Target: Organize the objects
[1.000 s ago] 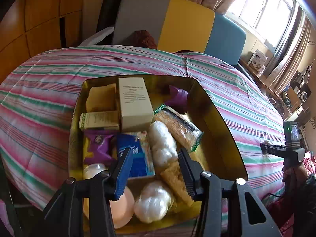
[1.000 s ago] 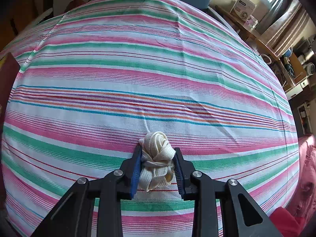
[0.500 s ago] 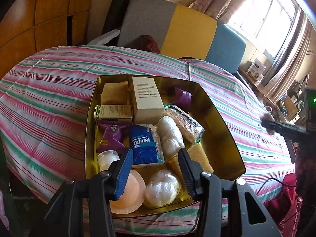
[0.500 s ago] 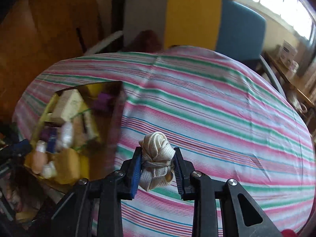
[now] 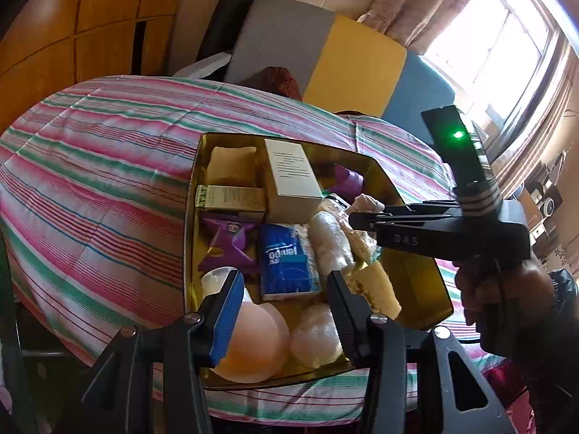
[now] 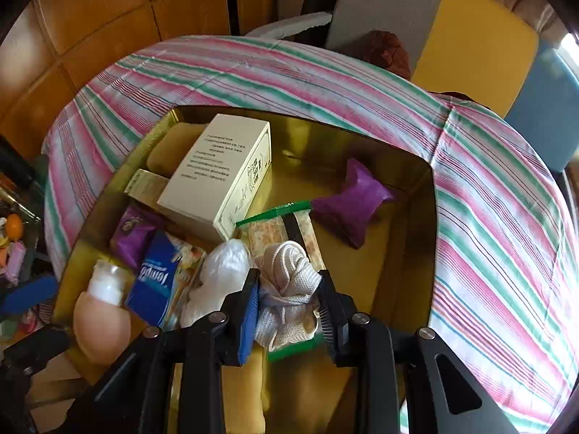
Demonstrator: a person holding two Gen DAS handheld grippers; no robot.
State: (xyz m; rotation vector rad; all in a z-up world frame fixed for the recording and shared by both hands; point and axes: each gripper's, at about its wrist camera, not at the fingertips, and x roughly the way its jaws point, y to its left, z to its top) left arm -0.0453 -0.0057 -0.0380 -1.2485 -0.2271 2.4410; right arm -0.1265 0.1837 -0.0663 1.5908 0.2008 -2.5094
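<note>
- While I work over the striped tabletop [image 6: 499,238], I should stay level and clear of its cloth.
- Inside the gold tin [image 6: 409,224], the bare floor beside the purple pouch [image 6: 353,199] looks the best landing spot; I'd lower there, not onto the white box [image 6: 213,177].
- My right hand-held gripper [image 6: 287,305] is clenched on the cream rope knot [image 6: 289,289], above the tin's middle.
- My left hand-held gripper [image 5: 284,307] hangs released, empty, by the near rim.
</note>
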